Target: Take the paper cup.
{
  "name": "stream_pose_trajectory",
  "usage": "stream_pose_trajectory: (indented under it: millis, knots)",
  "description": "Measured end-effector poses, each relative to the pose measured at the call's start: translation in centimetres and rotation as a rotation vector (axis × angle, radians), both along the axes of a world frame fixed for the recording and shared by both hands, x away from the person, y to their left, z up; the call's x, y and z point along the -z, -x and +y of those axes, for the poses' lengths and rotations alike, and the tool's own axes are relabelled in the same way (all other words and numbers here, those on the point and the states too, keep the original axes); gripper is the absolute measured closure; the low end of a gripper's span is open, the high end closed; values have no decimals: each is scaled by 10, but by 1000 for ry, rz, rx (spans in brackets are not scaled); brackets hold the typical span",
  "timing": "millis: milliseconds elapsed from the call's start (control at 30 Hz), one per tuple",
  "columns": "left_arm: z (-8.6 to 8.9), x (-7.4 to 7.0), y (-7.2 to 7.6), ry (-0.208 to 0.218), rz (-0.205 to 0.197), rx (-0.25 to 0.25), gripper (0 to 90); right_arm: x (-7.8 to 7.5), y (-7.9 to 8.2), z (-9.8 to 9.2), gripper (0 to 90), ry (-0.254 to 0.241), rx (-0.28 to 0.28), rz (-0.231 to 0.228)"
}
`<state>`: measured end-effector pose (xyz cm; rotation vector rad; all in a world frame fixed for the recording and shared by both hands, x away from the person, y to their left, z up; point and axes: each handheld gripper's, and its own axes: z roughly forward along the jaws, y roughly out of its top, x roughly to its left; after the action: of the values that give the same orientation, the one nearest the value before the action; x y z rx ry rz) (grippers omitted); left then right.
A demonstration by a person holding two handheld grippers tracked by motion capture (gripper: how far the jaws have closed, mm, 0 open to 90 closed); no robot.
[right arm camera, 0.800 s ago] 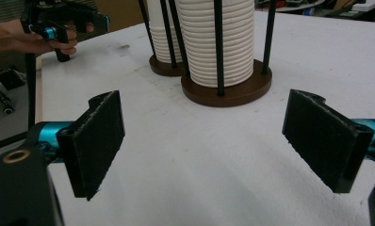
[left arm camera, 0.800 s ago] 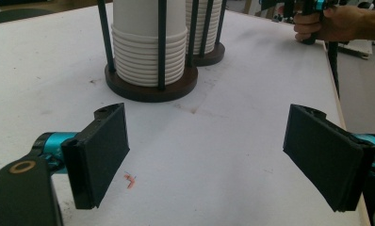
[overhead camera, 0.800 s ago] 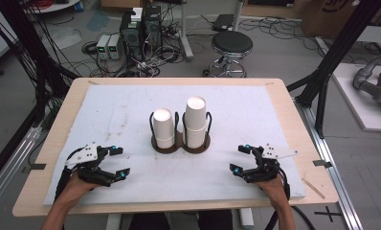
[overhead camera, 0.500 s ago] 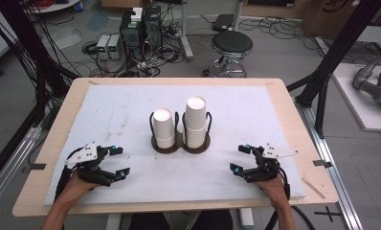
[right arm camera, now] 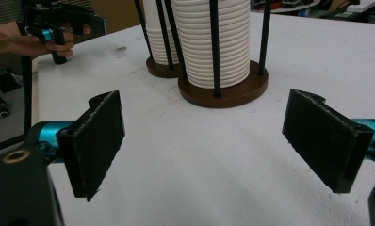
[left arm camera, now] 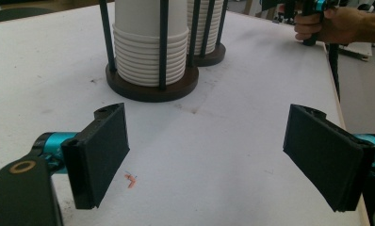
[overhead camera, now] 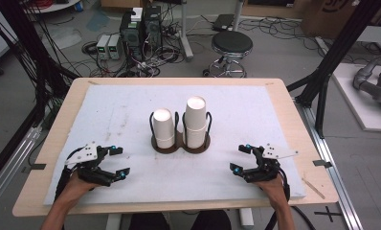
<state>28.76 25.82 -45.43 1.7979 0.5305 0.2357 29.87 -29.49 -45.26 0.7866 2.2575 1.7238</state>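
White cup stacks [overhead camera: 184, 123] in a dark holder [overhead camera: 181, 144] stand between open, empty left tongs [overhead camera: 116, 163] and right tongs [overhead camera: 240, 158].

- Cup stacks [overhead camera: 195, 120]: white paper, matt, ribbed rims.
- Holder base [left arm camera: 150, 89]: dark wood, smooth; black metal rods.
- Table cover [overhead camera: 255, 120]: white, matt, scuffed.
- Gripper pads [right arm camera: 97, 141]: black, rough-textured.

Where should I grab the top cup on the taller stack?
Grip the top cup by its bare wall above the black rods, coming straight down from above. The rods fence the taller stack all round, so only the top is free. Both grippers are open.
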Motion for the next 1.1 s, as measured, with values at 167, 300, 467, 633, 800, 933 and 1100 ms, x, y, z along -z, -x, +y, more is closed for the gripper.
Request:
stream_pose_trajectory:
  millis: [167,300,467,633,800,933,1100]
  knots:
    - [0,0,0,-2,-1,-2,145,0,-1,0,141,-5,3,11]
    - [0,0,0,-5,-1,-1,145,-1,0,-3,141,-20,36,7]
    - [0,0,-1,-1,3,1,145,-18,3,-5,141,-37,49,-38]
    - [1,0,-1,10,12,-3,145,-35,5,-3,141,-37,43,-59]
    - [1,0,-1,9,13,-5,145,-64,-1,-3,141,-18,35,-66]
    - [1,0,-1,9,13,-5,145,-86,-9,-3,141,6,29,-72]
    - [1,0,-1,12,15,-6,145,-107,-17,1,141,29,17,-69]
